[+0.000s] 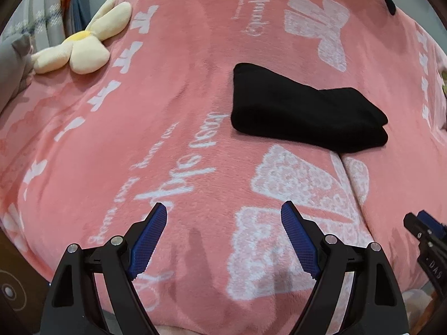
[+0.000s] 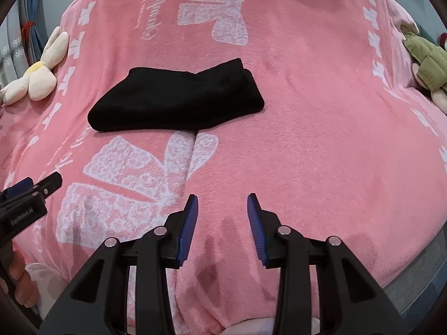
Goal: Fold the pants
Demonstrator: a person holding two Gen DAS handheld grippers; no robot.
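Mid-frame on the pink blanket (image 1: 173,89), the black pants (image 1: 304,117) lie folded, seemingly finished, with left gripper (image 1: 223,217) and right gripper (image 2: 222,206) both released, empty.

- Between the left gripper (image 1: 223,212) and the folded black pants (image 1: 301,111) ahead of it lies only bare pink blanket (image 1: 167,111); nothing blocks a straight reach.
- The right gripper (image 2: 222,205) has the same open stretch ahead; the pants lie ahead and to its left.
- Nothing sits between either pair of blue pads; both hover clear of the blanket.
- A soft ridge in the blanket (image 2: 192,162) runs from the pants toward the right gripper.
- Far left of both: a cream flower plush (image 1: 81,44) at the blanket edge.
- Far right of the right gripper: a green plush (image 2: 427,64), well apart.
- The grippers are near each other, side by side.
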